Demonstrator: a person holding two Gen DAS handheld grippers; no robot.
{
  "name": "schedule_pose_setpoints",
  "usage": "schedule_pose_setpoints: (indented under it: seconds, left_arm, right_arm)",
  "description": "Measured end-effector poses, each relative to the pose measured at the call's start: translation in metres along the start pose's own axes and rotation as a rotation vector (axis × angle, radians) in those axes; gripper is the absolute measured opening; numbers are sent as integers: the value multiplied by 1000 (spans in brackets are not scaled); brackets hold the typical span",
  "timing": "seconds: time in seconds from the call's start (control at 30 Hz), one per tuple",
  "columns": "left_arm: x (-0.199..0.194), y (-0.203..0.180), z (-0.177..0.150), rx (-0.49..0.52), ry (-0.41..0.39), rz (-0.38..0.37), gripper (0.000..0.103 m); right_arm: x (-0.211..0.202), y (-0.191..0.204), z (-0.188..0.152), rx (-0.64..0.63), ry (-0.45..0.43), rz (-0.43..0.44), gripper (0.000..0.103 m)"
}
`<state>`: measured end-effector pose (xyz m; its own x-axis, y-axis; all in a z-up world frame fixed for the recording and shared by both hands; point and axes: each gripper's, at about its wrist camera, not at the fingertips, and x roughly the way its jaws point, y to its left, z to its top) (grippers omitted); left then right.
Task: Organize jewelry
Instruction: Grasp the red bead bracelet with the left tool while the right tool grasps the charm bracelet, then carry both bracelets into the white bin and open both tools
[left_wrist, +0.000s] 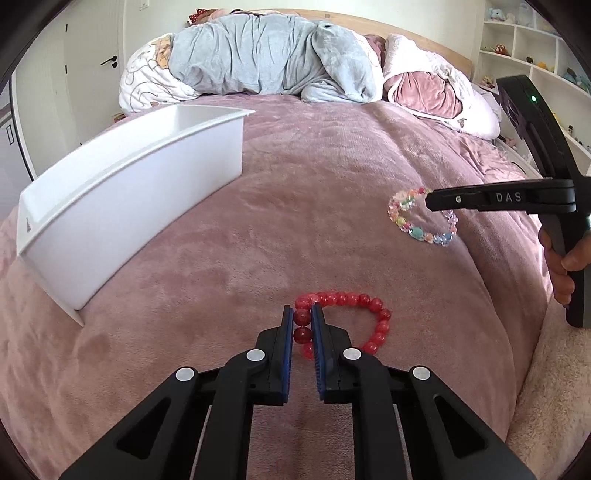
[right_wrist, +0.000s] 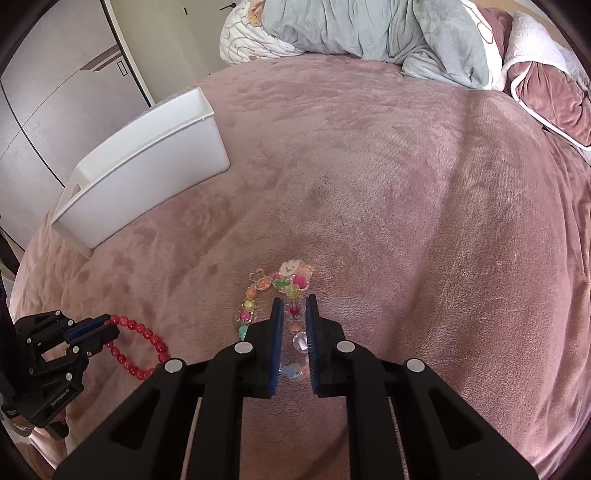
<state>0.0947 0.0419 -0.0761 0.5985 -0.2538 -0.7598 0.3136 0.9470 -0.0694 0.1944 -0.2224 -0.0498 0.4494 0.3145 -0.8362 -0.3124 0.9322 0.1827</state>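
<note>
A red bead bracelet (left_wrist: 354, 300) hangs just above the pink bedspread, and my left gripper (left_wrist: 302, 314) is shut on its left side, beads pinched between the blue pads. In the right wrist view the same red bracelet (right_wrist: 147, 338) dangles from the left gripper (right_wrist: 105, 326) at lower left. A multicoloured charm bracelet (right_wrist: 258, 288) with pastel and clear beads is pinched by my right gripper (right_wrist: 294, 306), which is shut on its strand. From the left wrist view the charm bracelet (left_wrist: 410, 229) droops under the right gripper (left_wrist: 430, 201). A white open bin (left_wrist: 122, 199) stands to the left.
The white bin (right_wrist: 147, 166) sits near the bed's left edge, beside grey wardrobe doors (right_wrist: 55, 92). A grey blanket (left_wrist: 266, 59) and pink-and-white pillows (left_wrist: 428, 88) pile at the head of the bed. Shelves with toys (left_wrist: 535, 48) line the right wall. A hand (left_wrist: 561, 266) grips the right tool's handle.
</note>
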Motion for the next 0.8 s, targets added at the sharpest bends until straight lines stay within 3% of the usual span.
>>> schedule_pose_setpoints:
  seconds: [0.23, 0.5, 0.8]
  left_arm:
    - [-26, 27, 18, -35, -82, 38, 15]
    - [-48, 56, 29, -40, -117, 104, 15]
    - [-71, 97, 45, -131, -178, 158, 15]
  right_arm:
    - [-25, 10, 17, 33, -56, 43, 13]
    - [-48, 14, 44, 101, -115, 106, 13]
    - [-39, 64, 76, 31, -115, 163, 13]
